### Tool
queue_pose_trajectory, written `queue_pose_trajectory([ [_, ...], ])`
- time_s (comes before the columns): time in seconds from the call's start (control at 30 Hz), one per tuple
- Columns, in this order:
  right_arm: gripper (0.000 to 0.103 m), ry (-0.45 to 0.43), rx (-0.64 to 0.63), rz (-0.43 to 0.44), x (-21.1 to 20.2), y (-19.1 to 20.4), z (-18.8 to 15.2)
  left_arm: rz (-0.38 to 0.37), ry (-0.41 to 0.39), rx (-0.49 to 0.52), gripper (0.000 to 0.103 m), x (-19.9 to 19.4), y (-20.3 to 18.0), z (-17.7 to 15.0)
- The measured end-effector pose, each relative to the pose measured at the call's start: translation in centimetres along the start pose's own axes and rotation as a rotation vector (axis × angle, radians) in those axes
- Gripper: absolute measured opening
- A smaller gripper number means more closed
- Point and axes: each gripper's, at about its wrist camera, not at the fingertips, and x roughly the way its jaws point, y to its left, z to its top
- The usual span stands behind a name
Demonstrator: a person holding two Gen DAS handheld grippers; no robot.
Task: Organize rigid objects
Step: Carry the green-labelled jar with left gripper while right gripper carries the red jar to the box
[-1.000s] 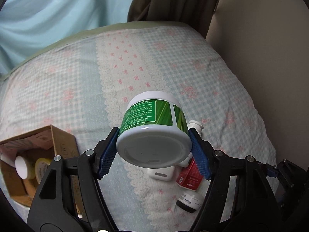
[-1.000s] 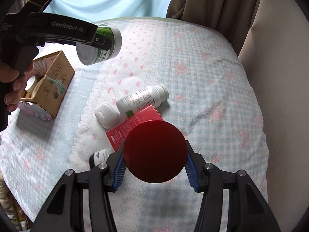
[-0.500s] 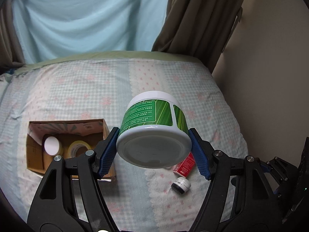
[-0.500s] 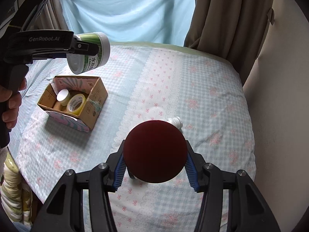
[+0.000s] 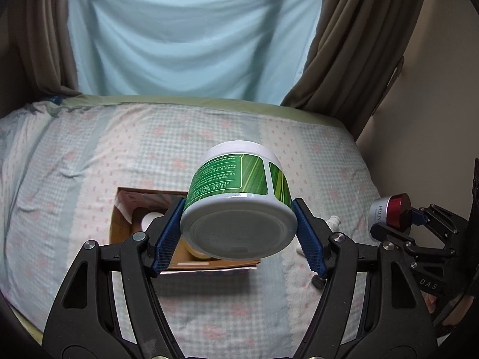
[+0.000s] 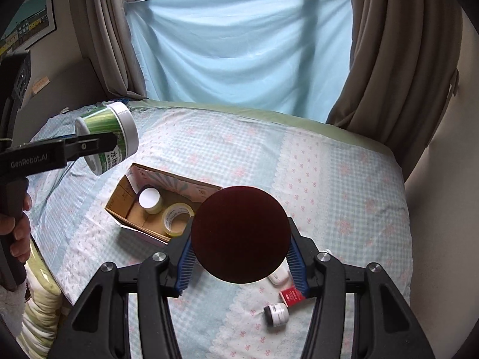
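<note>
My left gripper point(image 5: 239, 236) is shut on a green-and-white tub point(image 5: 239, 206), held high above an open cardboard box point(image 5: 125, 224). The tub also shows in the right wrist view point(image 6: 110, 136). My right gripper point(image 6: 239, 248) is shut on a red-lidded jar point(image 6: 239, 233), seen from the left as silver with a red lid point(image 5: 392, 214). The box point(image 6: 131, 206) holds a white-lidded jar point(image 6: 149, 200) and a tape roll point(image 6: 176, 220).
On the checked bedspread point(image 6: 329, 179) lie a white bottle point(image 6: 280, 276), a red carton point(image 6: 292, 296) and a small black-and-white jar point(image 6: 277, 314). A blue sheet and brown curtains point(image 6: 389, 74) hang behind the bed. A wall stands at the right.
Both grippers have risen and pulled back with their loads. The left gripper and its tub have moved over the cardboard box. The loose items now lie far below.
</note>
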Motion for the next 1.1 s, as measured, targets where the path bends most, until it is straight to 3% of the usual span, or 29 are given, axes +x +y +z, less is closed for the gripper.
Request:
queue_pose_trajectory([
  [0.27,0.050,0.056,0.073,0.026,5.3,7.4,2.7,0.010,0.067,0.025,0.068,1.3,10.4,-0.6],
  [0.53,0.050,0.136,0.186,0.029,12.9,11.8,2.3,-0.003,0.160,0.058,0.068,6.8,17.3,-3.0],
  [0.77,0.050,0.222,0.227,0.043,20.3,13.5,0.7,-0.028,0.227,0.052,0.068,13.1,19.8,-5.8],
  [1.1,0.050,0.323,0.225,0.027,28.2,13.5,-2.4,-0.044,0.343,0.099,0.068,20.3,20.0,-9.4],
])
